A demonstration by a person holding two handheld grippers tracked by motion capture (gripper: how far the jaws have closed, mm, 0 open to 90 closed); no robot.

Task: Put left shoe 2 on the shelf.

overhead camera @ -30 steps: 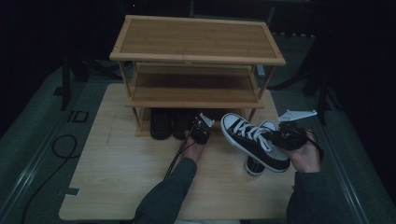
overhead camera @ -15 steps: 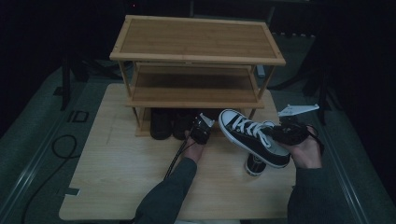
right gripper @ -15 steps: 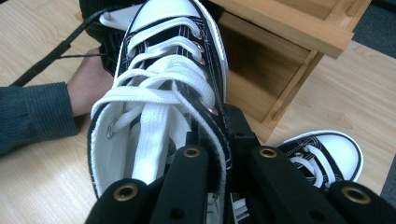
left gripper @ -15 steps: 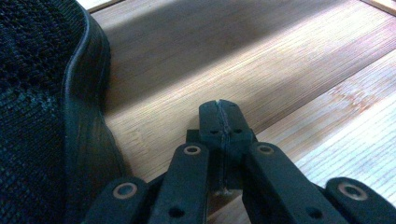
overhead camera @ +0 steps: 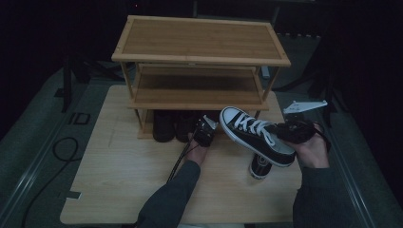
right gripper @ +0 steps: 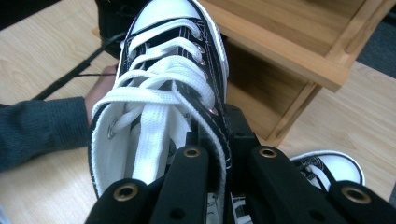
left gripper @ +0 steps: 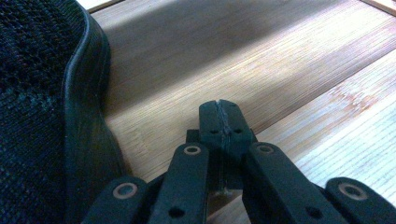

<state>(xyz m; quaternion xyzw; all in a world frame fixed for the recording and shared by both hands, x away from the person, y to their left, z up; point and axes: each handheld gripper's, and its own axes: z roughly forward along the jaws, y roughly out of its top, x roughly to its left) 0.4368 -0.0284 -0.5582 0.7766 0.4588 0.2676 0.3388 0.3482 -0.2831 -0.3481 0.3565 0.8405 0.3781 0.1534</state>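
Your right claw point(overhead camera: 285, 130) is pinching the black-and-white sneaker point(overhead camera: 254, 133) by its collar, one jaw inside the opening and one outside; in the right gripper view the sneaker point(right gripper: 163, 88) fills the space ahead of the jaws, white toe cap pointing away toward the shoe rack point(right gripper: 289, 51). The sneaker is held in the air, toe aimed at the rack's lower front right, clear of the surface point(overhead camera: 119, 180). A second matching sneaker point(overhead camera: 260, 166) sits on the surface directly under the held one, also seen low right in the right gripper view point(right gripper: 334, 170). So two sneakers total: one lifted, one down. Your left claw point(overhead camera: 205, 133) is pressed together with nothing between the jaws; the left gripper view shows the tips point(left gripper: 223, 123) meeting over bamboo, just beside a dark mesh shoe point(left gripper: 42, 107). In the high view that claw sits at the front of the bottom tier, touching or nearly touching the dark shoes point(overhead camera: 173, 126) parked there. Looks like two dark shoes side by side, too dim to be sure. The rack point(overhead camera: 199, 52) has three levels; top and middle shelves are bare. Two hands, two claws.
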